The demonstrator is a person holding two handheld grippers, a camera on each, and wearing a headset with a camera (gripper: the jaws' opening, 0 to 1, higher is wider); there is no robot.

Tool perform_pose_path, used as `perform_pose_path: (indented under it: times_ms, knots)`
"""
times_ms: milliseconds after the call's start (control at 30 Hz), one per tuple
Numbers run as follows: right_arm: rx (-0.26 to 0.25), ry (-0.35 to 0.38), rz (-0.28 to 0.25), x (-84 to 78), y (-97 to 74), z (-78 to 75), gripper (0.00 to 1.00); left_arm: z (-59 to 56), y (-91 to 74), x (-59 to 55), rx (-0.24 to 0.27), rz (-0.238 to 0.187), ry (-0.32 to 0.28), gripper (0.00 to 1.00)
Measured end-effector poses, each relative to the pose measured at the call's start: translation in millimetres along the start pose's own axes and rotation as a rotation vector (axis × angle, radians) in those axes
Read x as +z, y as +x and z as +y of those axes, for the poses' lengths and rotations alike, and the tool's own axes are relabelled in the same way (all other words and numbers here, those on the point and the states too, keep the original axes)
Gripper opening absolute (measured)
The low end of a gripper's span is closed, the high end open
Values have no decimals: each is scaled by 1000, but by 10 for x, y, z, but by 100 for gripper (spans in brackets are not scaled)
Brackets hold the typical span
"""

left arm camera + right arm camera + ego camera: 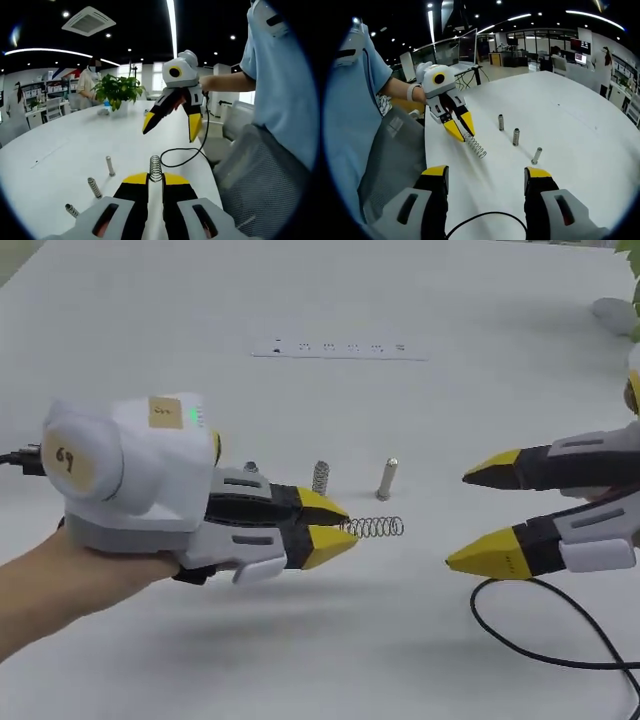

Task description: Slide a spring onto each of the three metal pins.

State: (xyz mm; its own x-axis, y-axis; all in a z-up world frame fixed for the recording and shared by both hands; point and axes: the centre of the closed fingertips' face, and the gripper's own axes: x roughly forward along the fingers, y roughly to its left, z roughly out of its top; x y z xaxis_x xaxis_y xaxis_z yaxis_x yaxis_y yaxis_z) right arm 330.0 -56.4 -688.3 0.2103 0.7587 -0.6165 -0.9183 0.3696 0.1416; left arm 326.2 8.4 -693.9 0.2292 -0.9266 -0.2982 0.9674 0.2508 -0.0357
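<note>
My left gripper (340,526) (156,178) is shut on one end of a loose spring (378,528) (155,167) (476,145), which sticks out past its yellow tips above the white table (300,640). Behind it stand three pins in a row. The bare pin (387,480) (109,165) (536,155) is nearest my right gripper. The middle pin (321,476) (93,187) (516,136) wears a spring, and so does the far pin (71,210) (501,122). My right gripper (462,520) (487,175) faces the left one, open and holding nothing.
A white power strip (340,348) lies flat at the back of the table. A black cable (540,640) trails from the right gripper across the near right. A potted plant (117,90) stands far down the table. A mesh chair (390,150) sits beside the table edge.
</note>
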Motion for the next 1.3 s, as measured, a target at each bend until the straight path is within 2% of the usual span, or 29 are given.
perform_pose_path:
  times_ms: [133, 267, 433, 500, 667, 933, 1300]
  knots:
    - [44, -28, 9, 80, 59, 102, 53, -63, -53, 53, -7, -21, -7, 2]
    - [100, -40, 10, 144, 89, 195, 44, -101, -79, 90, -8, -33, -5, 2]
    - [133, -44, 17, 180, 111, 215, 37, -127, -104, 123, -15, -46, -8, 2]
    - [150, -53, 36, 165, 131, 241, 34, -141, -115, 135, -17, -49, -5, 2]
    - [185, -77, 55, 182, 172, 304, 30, -184, -128, 157, -31, -53, -1, 2]
    - [229, -122, 80, 198, 239, 392, 22, -209, -140, 154, -40, -51, -1, 2]
    - [248, -161, 112, 139, 299, 408, 14, -211, -143, 144, -47, -48, -2, 2]
